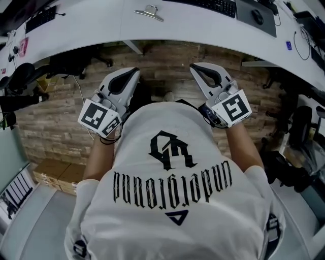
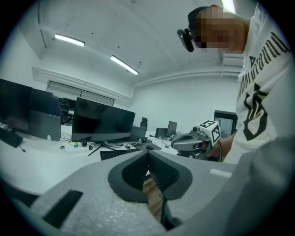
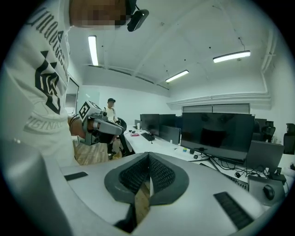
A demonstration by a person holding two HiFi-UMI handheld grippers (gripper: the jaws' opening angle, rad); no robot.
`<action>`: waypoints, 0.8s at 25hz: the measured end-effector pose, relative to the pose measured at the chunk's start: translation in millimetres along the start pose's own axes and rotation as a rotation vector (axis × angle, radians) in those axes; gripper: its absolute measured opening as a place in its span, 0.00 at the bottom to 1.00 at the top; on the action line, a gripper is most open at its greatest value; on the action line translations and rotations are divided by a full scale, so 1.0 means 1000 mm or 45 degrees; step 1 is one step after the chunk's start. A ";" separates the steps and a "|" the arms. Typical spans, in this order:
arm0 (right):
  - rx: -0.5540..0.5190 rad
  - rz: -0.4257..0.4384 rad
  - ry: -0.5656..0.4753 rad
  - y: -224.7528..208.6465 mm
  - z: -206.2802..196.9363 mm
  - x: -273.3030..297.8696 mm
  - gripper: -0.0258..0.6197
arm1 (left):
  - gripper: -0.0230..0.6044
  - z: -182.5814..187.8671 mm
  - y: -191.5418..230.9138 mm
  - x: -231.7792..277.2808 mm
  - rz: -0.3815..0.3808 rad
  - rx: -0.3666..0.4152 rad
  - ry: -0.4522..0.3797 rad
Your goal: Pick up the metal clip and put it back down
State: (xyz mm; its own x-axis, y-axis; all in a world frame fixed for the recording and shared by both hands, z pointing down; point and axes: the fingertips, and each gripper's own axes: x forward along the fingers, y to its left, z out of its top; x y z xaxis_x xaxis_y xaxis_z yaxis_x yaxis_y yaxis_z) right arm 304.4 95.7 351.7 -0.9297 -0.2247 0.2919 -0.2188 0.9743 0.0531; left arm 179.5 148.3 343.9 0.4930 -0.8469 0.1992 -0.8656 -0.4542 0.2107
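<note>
Metal clip (image 1: 149, 12) is noted lying on the white desk (image 1: 86, 23), at the far edge of the head view, with nothing touching it. A keyboard (image 1: 218, 5) and a mouse (image 1: 257, 17) are seen further right on the same desk, apart from the clip.

Left gripper (image 1: 134, 72): jaws are pressed together in its own view, and nothing is gripped between the ribbed pads. Only wood-pattern floor (image 1: 167, 61) is glimpsed through the slit below them. Right gripper (image 1: 195, 67): the same is recorded, jaws clenched on nothing. Both are held low in front of the torso, over the floor and short of the desk edge, well apart from the clip.

Stage cannot be settled. A clip at rest on the desk with both grippers empty would be matched equally by a clip waiting to be lifted and by one already set back down.

Risks, judged only for the case where a grasp is due:
- The clip looks thin and low, so it could be skated along the smooth desktop by a jaw tip
- A pinch on a wire handle alone could let the body swing or drop
- With the jaws closed as they are, the clip would be pushed away if they were not opened in time
- The clip lies well in from the desk edge, so aim could be spoiled by the long reach
</note>
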 end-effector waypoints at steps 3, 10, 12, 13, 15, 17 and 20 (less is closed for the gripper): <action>0.004 0.011 0.012 0.015 -0.004 -0.011 0.06 | 0.06 -0.001 -0.010 -0.008 0.013 -0.016 -0.002; -0.025 0.012 0.021 0.034 0.004 -0.026 0.06 | 0.06 0.006 -0.027 -0.016 -0.013 -0.001 -0.022; -0.038 0.018 0.022 0.039 0.007 -0.026 0.06 | 0.06 0.008 -0.030 -0.018 -0.020 0.018 -0.022; -0.041 0.022 0.023 0.040 0.008 -0.027 0.06 | 0.06 0.009 -0.031 -0.020 -0.019 0.022 -0.026; -0.048 0.030 0.024 0.043 0.010 -0.028 0.06 | 0.06 0.011 -0.031 -0.023 -0.011 0.018 -0.038; -0.051 0.033 0.024 0.046 0.011 -0.029 0.06 | 0.06 0.011 -0.031 -0.027 -0.002 0.013 -0.047; -0.051 0.035 0.021 0.048 0.014 -0.031 0.06 | 0.06 0.010 -0.031 -0.032 0.005 0.011 -0.053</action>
